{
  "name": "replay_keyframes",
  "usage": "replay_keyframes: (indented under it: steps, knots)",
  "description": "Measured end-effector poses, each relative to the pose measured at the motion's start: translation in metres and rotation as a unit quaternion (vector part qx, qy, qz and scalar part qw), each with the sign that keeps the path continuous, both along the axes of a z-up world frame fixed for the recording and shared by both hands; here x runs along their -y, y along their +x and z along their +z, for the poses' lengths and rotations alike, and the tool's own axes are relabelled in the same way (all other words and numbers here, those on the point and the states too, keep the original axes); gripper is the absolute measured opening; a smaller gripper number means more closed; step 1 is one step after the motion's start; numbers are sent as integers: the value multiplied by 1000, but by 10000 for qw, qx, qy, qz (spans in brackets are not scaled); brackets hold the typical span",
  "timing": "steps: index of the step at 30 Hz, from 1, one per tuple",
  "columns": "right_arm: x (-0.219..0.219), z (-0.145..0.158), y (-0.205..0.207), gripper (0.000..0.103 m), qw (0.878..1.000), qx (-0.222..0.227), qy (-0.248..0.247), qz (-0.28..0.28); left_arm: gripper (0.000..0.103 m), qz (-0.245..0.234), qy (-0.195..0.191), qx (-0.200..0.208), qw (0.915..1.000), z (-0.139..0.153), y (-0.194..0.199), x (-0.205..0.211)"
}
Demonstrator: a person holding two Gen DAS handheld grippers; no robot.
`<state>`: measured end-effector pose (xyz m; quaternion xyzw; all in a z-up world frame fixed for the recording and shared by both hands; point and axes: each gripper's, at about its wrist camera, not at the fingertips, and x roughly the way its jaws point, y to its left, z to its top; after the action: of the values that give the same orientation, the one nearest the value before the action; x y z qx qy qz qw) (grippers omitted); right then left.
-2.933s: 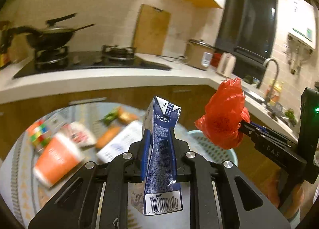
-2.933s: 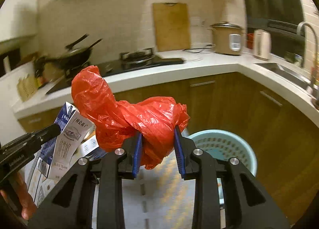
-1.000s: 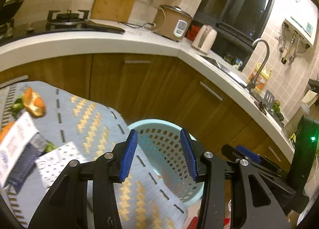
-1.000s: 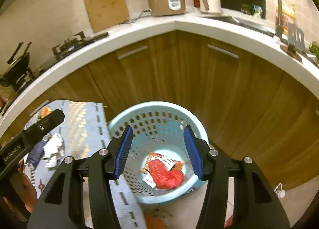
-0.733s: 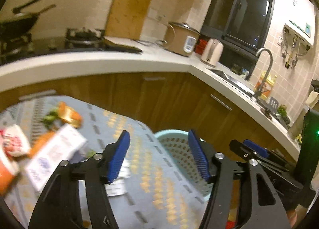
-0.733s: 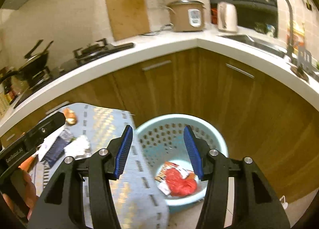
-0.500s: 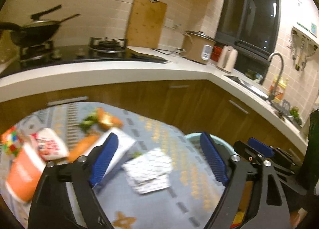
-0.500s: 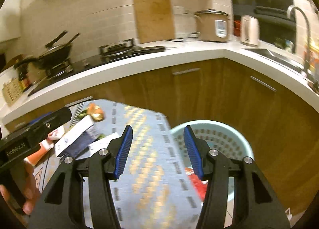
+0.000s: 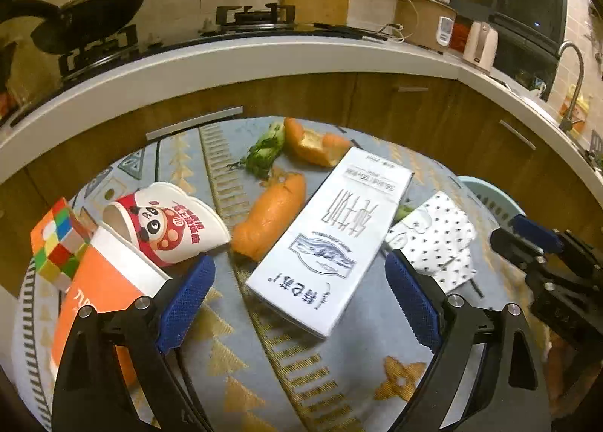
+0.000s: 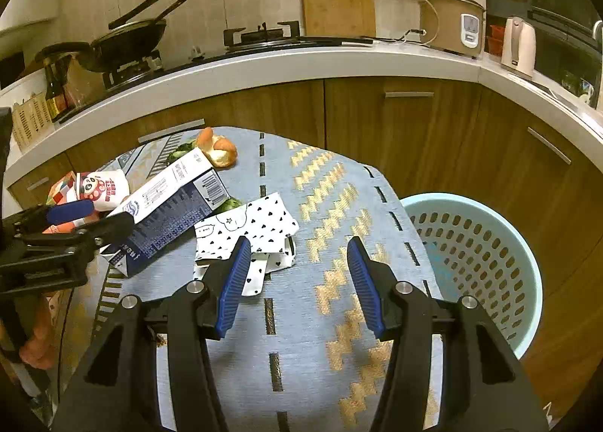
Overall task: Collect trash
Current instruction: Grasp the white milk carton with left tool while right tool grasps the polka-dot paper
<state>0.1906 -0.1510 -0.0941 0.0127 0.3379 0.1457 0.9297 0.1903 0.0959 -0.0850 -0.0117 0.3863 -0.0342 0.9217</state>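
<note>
My left gripper (image 9: pixel 297 304) jaws opening wide, nothing clamped, milk carton (image 9: pixel 331 240) flat on cloth at 12 o'clock. Right gripper (image 10: pixel 297 281) half apart, empty; dotted wrapper (image 10: pixel 248 232) at 11, basket (image 10: pixel 471 262) at 3.

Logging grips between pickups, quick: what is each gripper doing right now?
Left gripper: opening, holding nothing; white rectangular milk carton lies beyond its fingers.
Right gripper: open, empty.
</note>
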Motion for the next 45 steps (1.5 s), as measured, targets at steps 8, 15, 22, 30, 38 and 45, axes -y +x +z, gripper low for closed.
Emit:
replay_keyframes:
  steps: [8, 15, 22, 30, 38, 45]
  knots:
    - [2, -1, -2, 50, 10000, 26, 39, 74, 89, -518, 304, -255, 9979, -10, 24, 17]
    - [1, -7, 8, 56, 9992, -285, 120, 249, 83, -410, 273, -333, 9982, -17, 31, 19]
    - [-6, -12, 19, 62, 9974, -619, 61, 361, 61, -263, 175, -394, 9987, -15, 19, 25]
    - [-25, -21, 45, 65, 9925, -1098, 28, 536, 55, 27, -159, -269, 9995, -14, -3, 22]
    - [-38, -27, 59, 35, 9924, -1119, -227, 463, 54, 188, -439, -169, 9987, -14, -12, 11]
    - [-29, -14, 45, 10, 9958, -742, 69, 541, 54, 263, -519, -88, 9983, -12, -16, 9]
